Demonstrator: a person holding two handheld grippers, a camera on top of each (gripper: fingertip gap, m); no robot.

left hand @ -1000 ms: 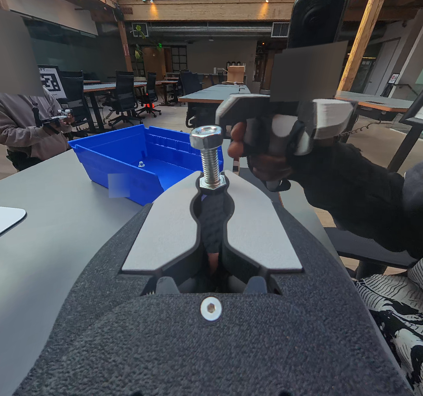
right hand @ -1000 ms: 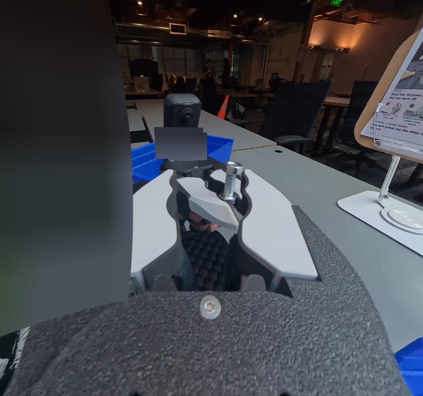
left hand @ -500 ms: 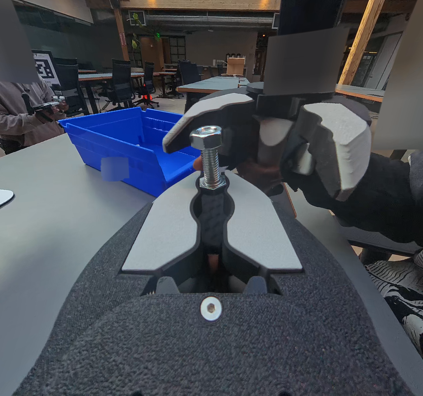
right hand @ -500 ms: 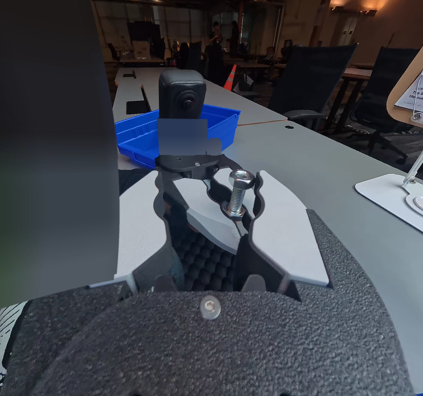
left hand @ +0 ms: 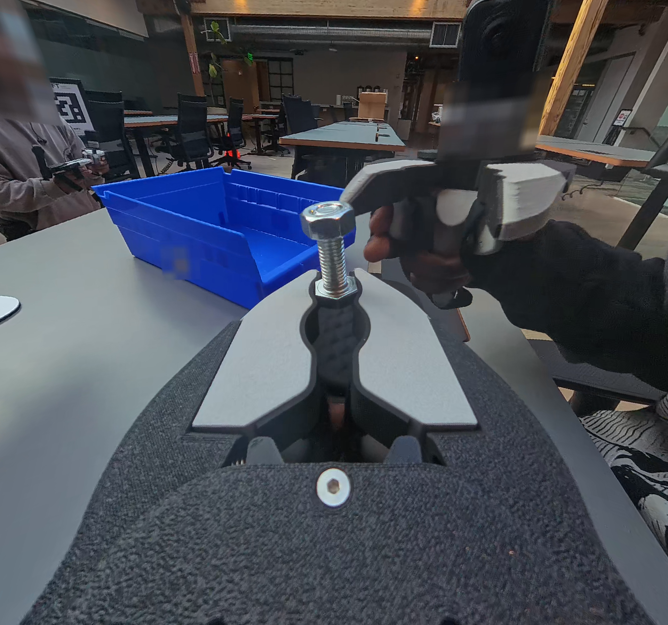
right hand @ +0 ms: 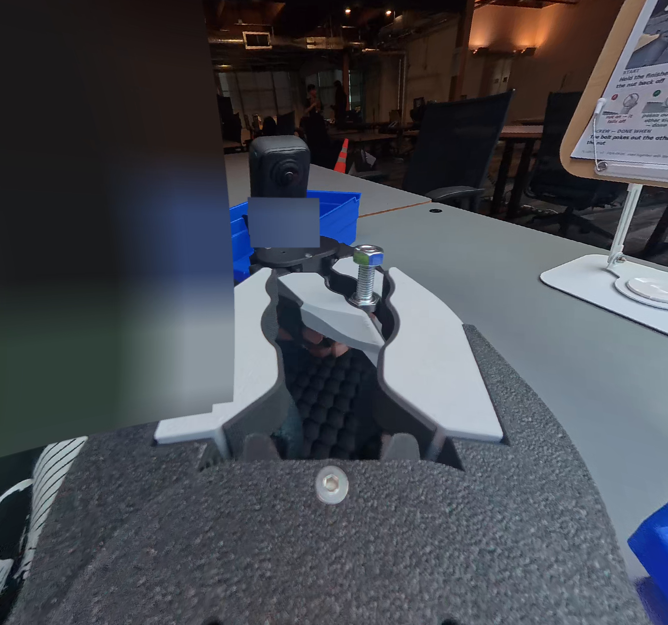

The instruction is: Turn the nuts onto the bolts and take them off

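Note:
My left gripper is shut on a silver hex nut at its fingertips. A silver bolt is threaded in the nut and stands upright, hex head on top. My right gripper is open, its fingers spread wide on either side of the left gripper's fingers. The bolt and nut sit close to its right finger. In the left wrist view the right gripper is held by a gloved hand, one fingertip just beside the bolt head.
A blue bin stands on the grey table behind the bolt. A white stand with an instruction sheet is to the right. Another blue bin's corner shows at lower right. A person sits at far left. The gap from one gripper's tips to the other's is roughly 5 cm.
The right gripper has drawn back from close around the bolt head, to the right in the left wrist view. In the right wrist view the bolt went from tilted to upright. The left gripper still holds the nut.

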